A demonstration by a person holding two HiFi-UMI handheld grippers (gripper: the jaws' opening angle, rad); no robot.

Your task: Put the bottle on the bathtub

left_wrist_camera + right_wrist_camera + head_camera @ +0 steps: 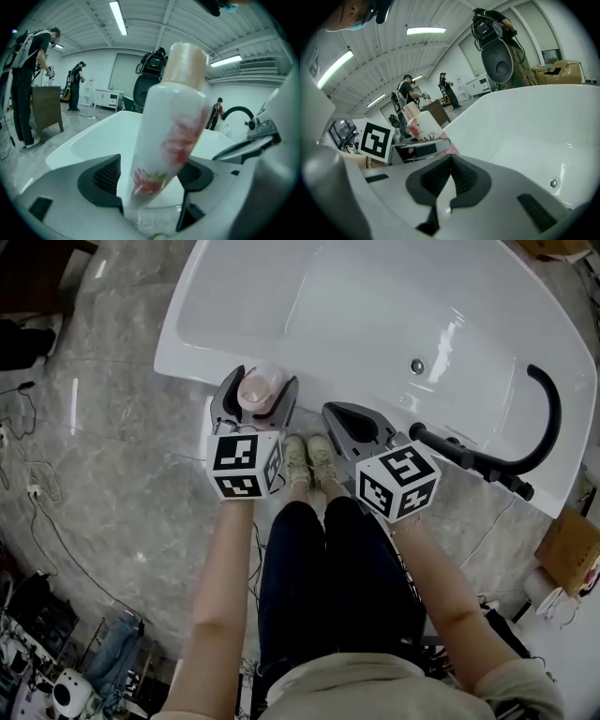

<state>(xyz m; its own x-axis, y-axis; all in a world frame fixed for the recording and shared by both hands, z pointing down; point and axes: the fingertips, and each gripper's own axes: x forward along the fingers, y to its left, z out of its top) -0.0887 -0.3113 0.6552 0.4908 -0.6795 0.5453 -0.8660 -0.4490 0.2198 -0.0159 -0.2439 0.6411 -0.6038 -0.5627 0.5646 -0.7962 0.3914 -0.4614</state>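
Angling downward, left claw [263, 381] wide around bottle [171, 131], right claw [450, 161] closed

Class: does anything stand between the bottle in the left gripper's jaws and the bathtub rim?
Nothing visible does. The bottle sits between the left gripper's open jaws, right at the bathtub's bare near rim. The right gripper is off to the side, shut.

- A large lab hall: a bathtub [375, 296] stands free on the grey stone floor [112, 427].
- Loose cables [47, 512], a cardboard box [567, 549], strip lights [117, 18], people [75, 89] wearing rigs.
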